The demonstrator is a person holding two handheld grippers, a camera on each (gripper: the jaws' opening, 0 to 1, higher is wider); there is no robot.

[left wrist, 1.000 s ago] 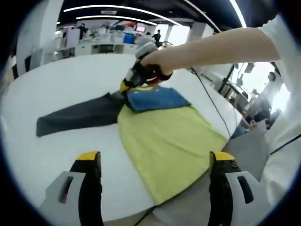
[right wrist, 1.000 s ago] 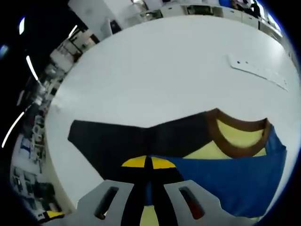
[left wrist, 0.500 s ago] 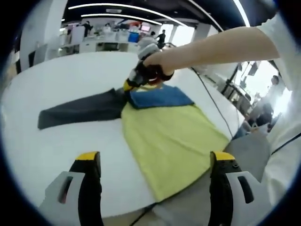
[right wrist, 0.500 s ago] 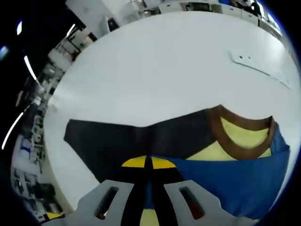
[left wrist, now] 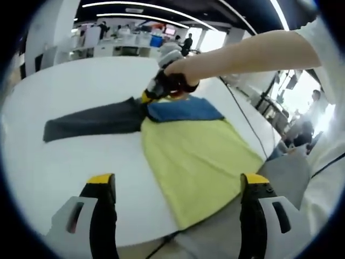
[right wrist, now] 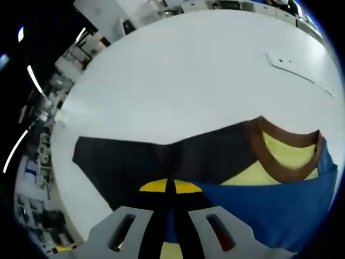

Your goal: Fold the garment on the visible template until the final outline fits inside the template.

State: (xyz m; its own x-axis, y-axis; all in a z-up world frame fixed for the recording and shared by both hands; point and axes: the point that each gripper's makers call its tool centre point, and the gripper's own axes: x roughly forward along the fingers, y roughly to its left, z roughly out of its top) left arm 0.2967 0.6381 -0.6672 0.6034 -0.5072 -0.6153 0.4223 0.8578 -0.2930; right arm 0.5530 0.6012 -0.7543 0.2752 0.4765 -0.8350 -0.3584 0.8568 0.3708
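Observation:
The garment (left wrist: 194,151) lies on the white table (left wrist: 81,81): a yellow body, a blue band (left wrist: 183,109) across the chest and a dark grey sleeve (left wrist: 91,118) stretched out to the left. In the right gripper view the same sleeve (right wrist: 140,162), blue band (right wrist: 259,208) and brown collar (right wrist: 275,162) are close up. My right gripper (right wrist: 170,186) is shut on the garment where the sleeve meets the blue band; a hand holds this right gripper (left wrist: 151,96) there in the left gripper view. My left gripper (left wrist: 175,186) is open above the table's near edge, holding nothing.
A pale flat sheet (right wrist: 299,67) lies on the table beyond the collar. A black cable (left wrist: 242,116) runs along the table's right side. The person's arm (left wrist: 253,51) reaches across. Desks and people stand in the background.
The garment sits slightly further right and up in the right gripper view; the sleeve looks a little straighter. Both grippers keep their states.

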